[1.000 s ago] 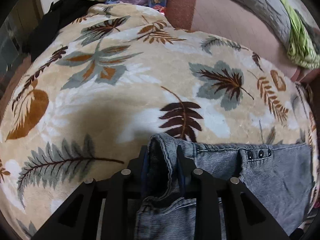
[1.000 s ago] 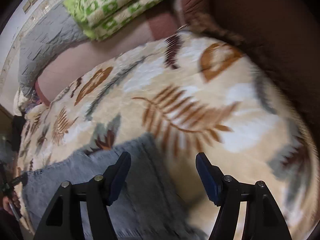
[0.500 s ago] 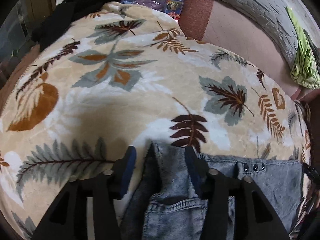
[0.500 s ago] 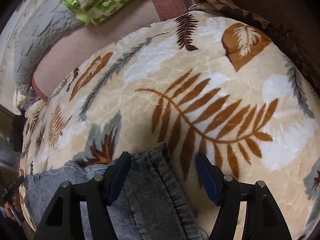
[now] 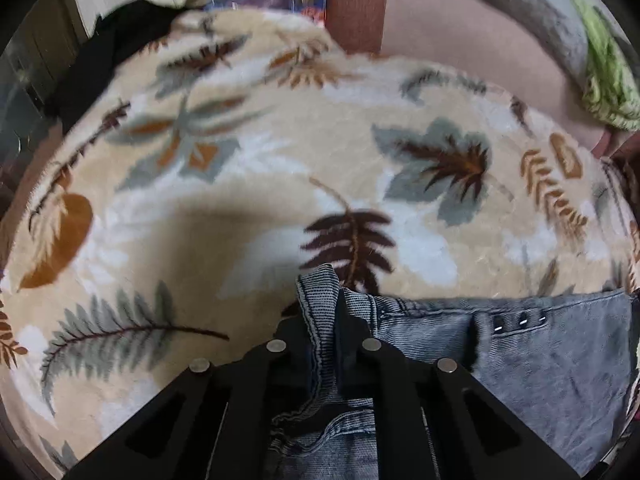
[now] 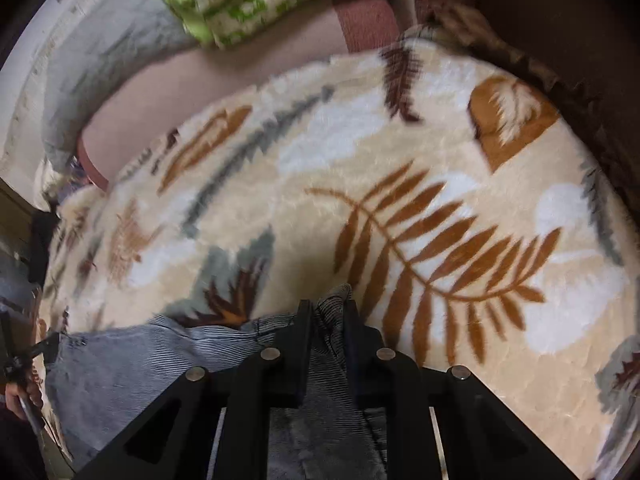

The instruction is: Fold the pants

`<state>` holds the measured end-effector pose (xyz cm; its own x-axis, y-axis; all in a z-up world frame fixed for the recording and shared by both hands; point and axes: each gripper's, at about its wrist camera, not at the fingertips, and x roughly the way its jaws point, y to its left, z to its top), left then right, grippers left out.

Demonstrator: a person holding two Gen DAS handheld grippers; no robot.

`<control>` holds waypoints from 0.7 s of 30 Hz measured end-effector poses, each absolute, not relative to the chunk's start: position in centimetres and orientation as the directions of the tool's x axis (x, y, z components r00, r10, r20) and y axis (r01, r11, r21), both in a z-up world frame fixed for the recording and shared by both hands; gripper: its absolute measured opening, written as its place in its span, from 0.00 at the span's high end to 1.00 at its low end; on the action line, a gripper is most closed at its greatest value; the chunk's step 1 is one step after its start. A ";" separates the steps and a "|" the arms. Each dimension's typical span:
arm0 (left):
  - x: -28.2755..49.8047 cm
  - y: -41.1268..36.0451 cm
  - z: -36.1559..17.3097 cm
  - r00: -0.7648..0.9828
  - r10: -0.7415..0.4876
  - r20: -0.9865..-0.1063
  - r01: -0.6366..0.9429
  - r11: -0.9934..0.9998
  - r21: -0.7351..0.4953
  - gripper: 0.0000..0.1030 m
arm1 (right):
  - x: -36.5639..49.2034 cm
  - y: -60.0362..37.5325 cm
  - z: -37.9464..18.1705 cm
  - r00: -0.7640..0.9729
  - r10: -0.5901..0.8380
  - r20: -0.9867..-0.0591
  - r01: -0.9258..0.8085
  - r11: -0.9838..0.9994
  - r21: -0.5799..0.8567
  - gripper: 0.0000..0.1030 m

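Left wrist, left claw [image 5: 324,320] pinching pants [image 5: 540,360]

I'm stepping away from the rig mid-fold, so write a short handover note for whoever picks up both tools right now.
Left tool: shut on the stitched waistband corner of the grey-blue denim pants.
Right tool: jaws closing, with the pants' opposite top corner pinched up between them.
Pants lie spread flat on the cream leaf-print fleece blanket, row of three studs facing up.
Done: both top corners taken.
Left: lift the corners together, probably carry them over to make the fold, then smooth.
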<state>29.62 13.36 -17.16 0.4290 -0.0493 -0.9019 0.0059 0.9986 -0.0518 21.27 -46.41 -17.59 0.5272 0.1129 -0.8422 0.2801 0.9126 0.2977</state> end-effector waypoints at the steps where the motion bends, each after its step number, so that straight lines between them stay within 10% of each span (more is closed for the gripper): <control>1: 29.3 13.4 -16.4 0.447 -0.055 -0.893 0.008 0.998 -0.058 0.93 | 20.7 -46.7 -16.6 0.545 0.108 -0.832 0.284 0.909 0.304 0.86; 21: 6.2 17.1 -5.9 0.672 -0.183 -0.718 0.159 0.982 -0.101 0.93 | -0.3 -45.9 -6.4 0.696 0.134 -0.705 0.205 0.905 0.374 0.86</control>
